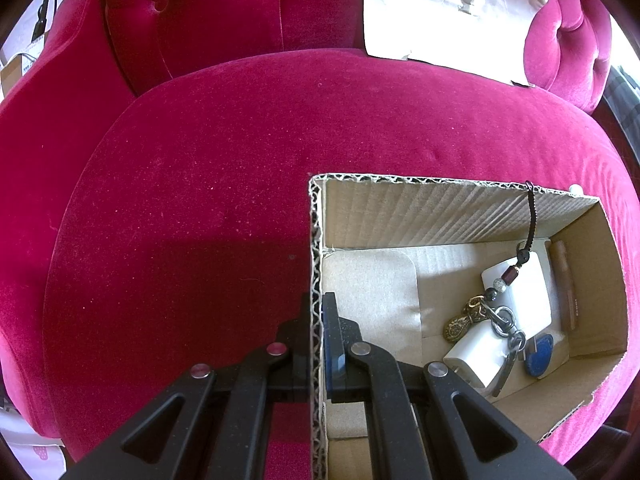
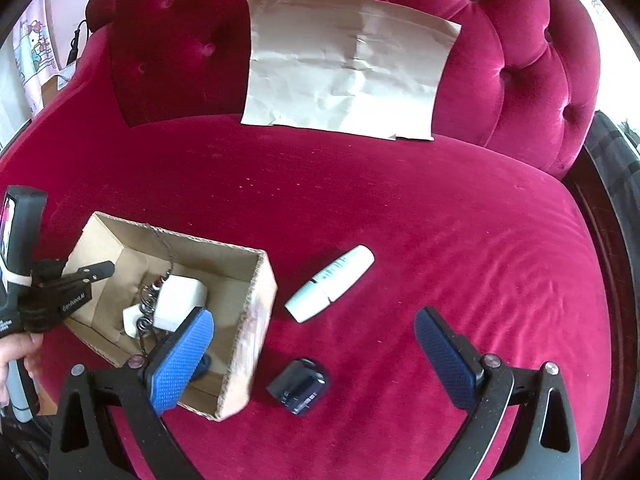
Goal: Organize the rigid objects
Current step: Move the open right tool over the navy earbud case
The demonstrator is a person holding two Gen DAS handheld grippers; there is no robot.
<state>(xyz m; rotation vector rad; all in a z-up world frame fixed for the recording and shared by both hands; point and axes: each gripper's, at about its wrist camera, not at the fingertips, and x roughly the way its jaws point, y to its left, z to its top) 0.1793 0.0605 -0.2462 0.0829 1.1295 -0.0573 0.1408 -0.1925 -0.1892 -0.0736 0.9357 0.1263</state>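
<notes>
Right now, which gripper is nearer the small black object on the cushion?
Right. The right gripper hangs open directly over the small black object; the left gripper is clamped on the cardboard box wall's far side.

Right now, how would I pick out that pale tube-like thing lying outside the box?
On the crimson velvet sofa seat stands an open cardboard box. Just right of it, loose on the cushion, lies the white cylindrical tube, tilted diagonally. Unlike the small dark squarish gadget nearer the camera, it is long, pale and rounded at its ends.
</notes>
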